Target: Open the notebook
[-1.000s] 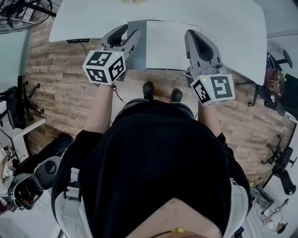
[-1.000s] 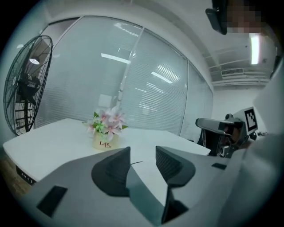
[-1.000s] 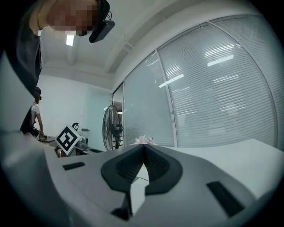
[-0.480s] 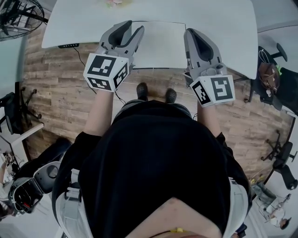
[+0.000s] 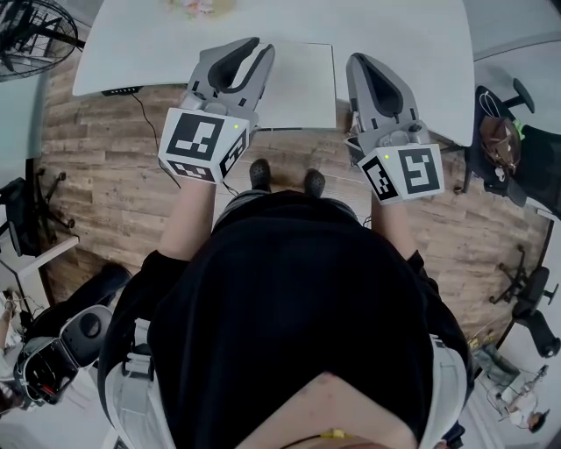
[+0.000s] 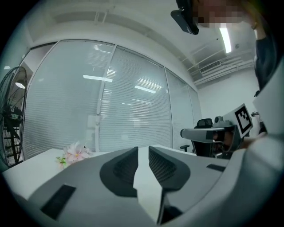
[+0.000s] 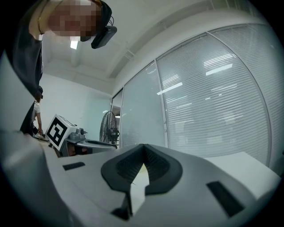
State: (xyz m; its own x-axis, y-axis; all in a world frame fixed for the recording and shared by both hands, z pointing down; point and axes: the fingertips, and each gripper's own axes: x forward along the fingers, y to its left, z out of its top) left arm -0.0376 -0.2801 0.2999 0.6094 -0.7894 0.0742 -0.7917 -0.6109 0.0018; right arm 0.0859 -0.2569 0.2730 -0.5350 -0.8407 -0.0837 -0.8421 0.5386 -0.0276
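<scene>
The notebook (image 5: pixel 302 83) lies flat on the white table (image 5: pixel 412 53), close to its front edge, a pale rectangle between my two grippers. My left gripper (image 5: pixel 263 46) hovers over the notebook's left edge, pointing level across the table. Its jaws have just been closing; a narrow gap still shows between them in the left gripper view (image 6: pixel 143 148), with nothing in it. My right gripper (image 5: pixel 360 60) is held just right of the notebook. Its jaw tips meet in the right gripper view (image 7: pixel 143 146), and it holds nothing.
A small bunch of pink flowers (image 5: pixel 197 7) lies at the table's far side, also seen as flowers (image 6: pixel 75 153). A standing fan (image 5: pixel 35 31) is at the left, office chairs (image 5: pixel 526 114) at the right. The person's shoes (image 5: pixel 259 171) stand on wood flooring below the table edge.
Both grippers have risen and pushed forward over the table's front edge. The left one moved farther, now overlapping the notebook's left edge. The right one shifted only a little.
</scene>
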